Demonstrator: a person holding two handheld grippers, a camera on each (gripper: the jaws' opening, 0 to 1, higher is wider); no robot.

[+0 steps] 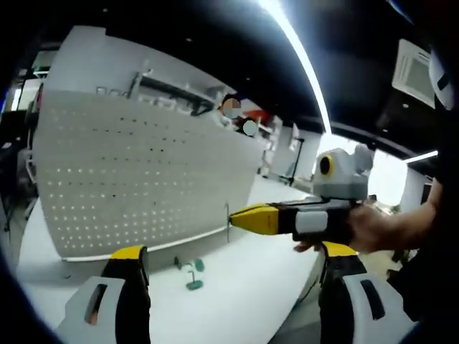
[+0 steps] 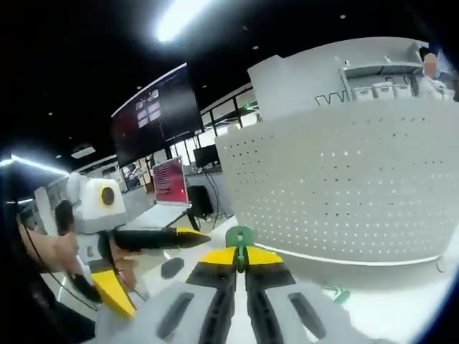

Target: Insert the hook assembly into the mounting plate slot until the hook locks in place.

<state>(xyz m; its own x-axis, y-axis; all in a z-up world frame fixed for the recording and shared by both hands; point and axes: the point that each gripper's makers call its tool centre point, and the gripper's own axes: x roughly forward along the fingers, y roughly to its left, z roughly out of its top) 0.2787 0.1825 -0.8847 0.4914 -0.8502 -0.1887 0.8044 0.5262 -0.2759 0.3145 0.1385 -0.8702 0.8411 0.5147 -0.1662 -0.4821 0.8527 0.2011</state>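
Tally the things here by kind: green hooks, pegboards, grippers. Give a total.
Green hooks: 2, the held hook in the right gripper and the loose hook on the table
Pegboard: 1
Grippers: 2, counting the left gripper
Total: 5

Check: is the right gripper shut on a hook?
Yes, shut: right gripper jaws meet around a green hook at the tips, short of the pegboard.

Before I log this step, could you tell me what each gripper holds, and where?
The right gripper pinches a green hook by its lower end; the left gripper holds nothing.
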